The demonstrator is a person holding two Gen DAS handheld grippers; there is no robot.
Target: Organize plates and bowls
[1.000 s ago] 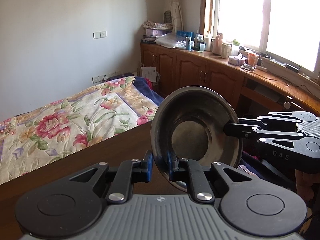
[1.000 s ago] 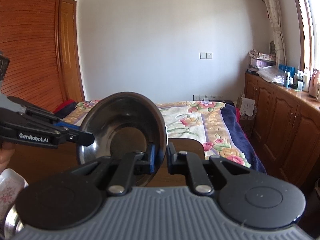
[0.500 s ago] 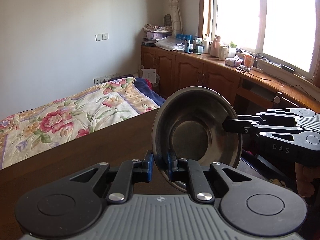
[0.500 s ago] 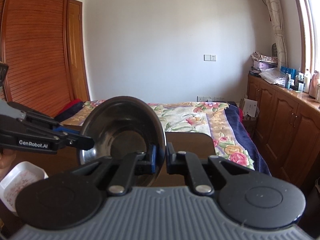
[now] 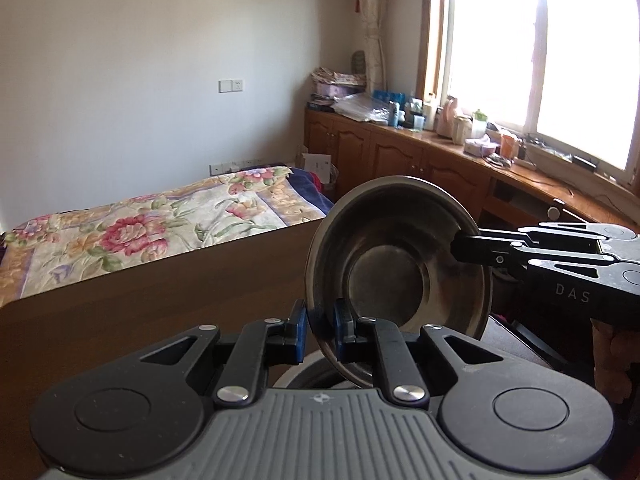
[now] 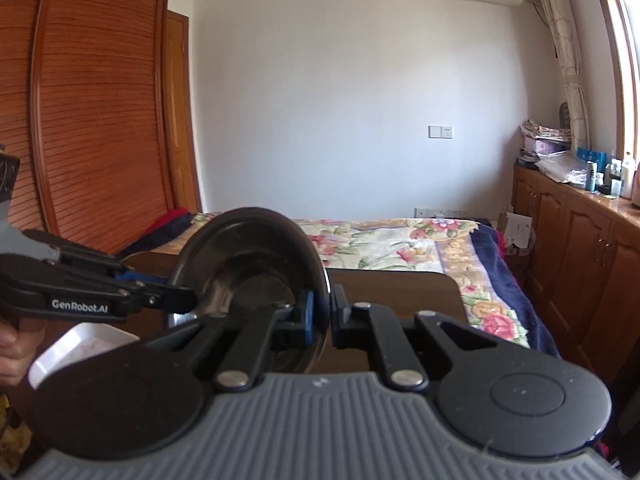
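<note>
above the brown table (image 5: 168,312) the steel bowl (image 5: 398,276) hangs tilted on edge, its hollow facing both cameras. the left hand-held gripper (image 5: 319,334) pinches its lower rim; the right hand-held gripper (image 6: 319,312) pinches the opposite rim, equally near. a white dish (image 6: 80,346) sits below.

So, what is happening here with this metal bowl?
A person is holding one stainless steel bowl with both handheld grippers at once. The left gripper pinches the bowl's rim on one side, and the right gripper pinches the rim on the other side. The bowl is tipped on edge and held in the air above a dark wooden table. A white rectangular dish lies on the table below. The bowl is not yet set down.
</note>
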